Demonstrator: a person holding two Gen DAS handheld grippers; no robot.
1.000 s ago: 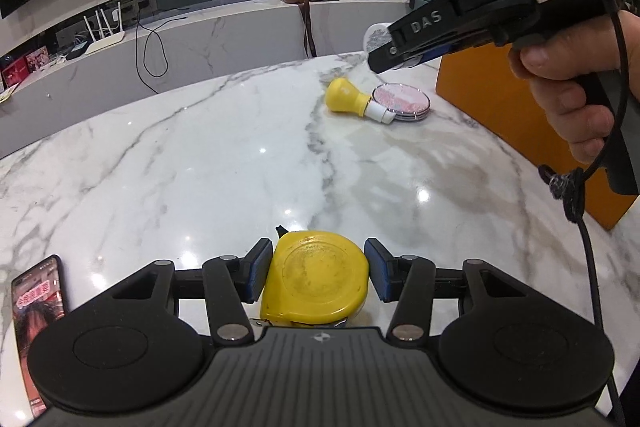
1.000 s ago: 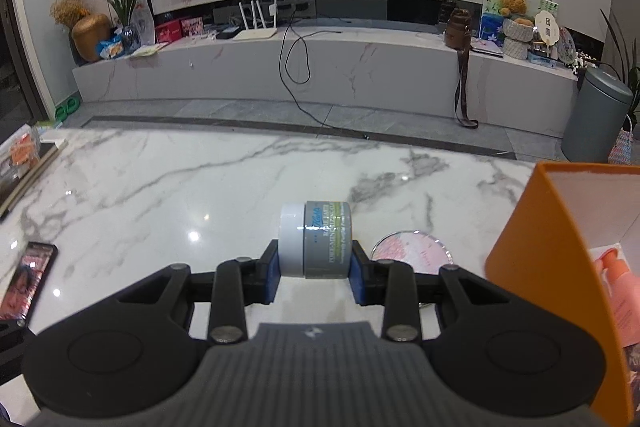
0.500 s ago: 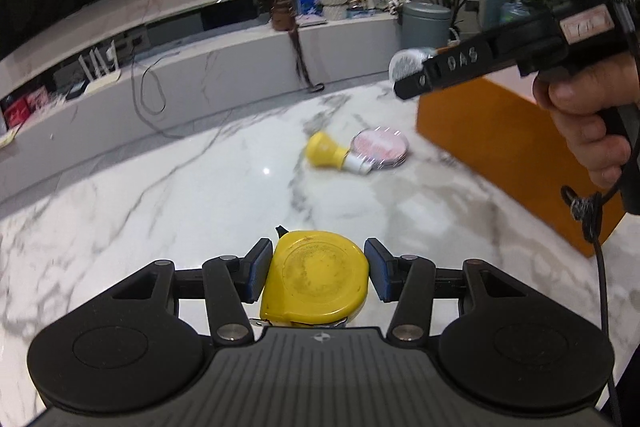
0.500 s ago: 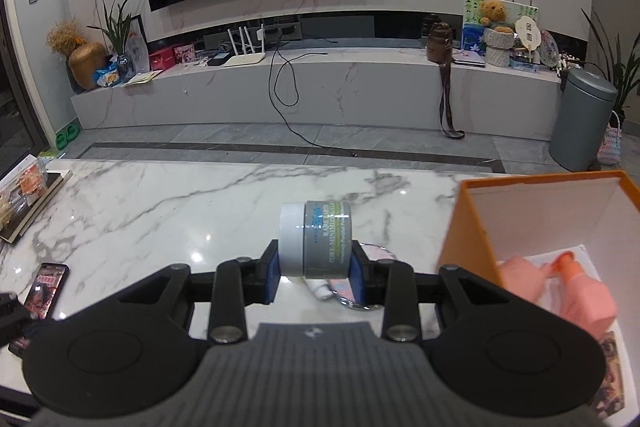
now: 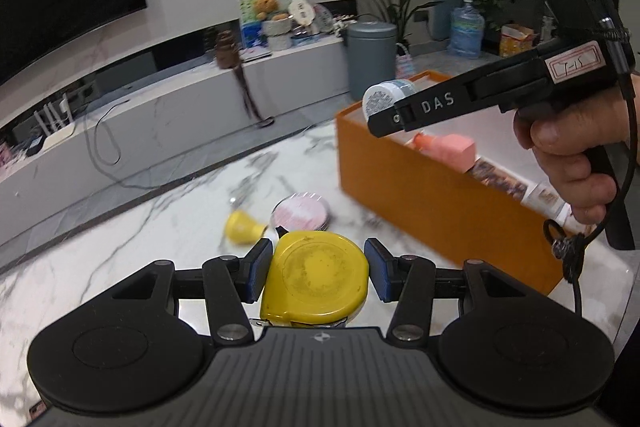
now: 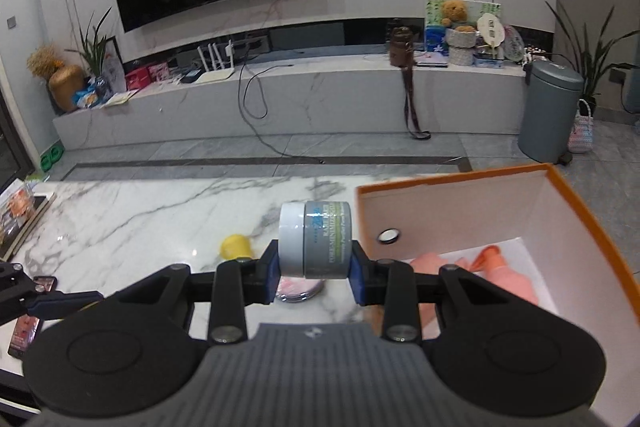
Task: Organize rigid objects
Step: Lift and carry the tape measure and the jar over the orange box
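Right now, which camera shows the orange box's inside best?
The right wrist view: it looks down into the box, showing its pale walls and a pink bottle on the bottom. The left wrist view sees mostly the box's orange outer side.

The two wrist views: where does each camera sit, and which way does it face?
Left wrist: on the left gripper, facing past its tape measure toward the orange box; the right hand shows.
Right wrist: on the right gripper, facing past its cream jar toward the TV wall; only its fingers show.
Shared: box, jar, pink disc.
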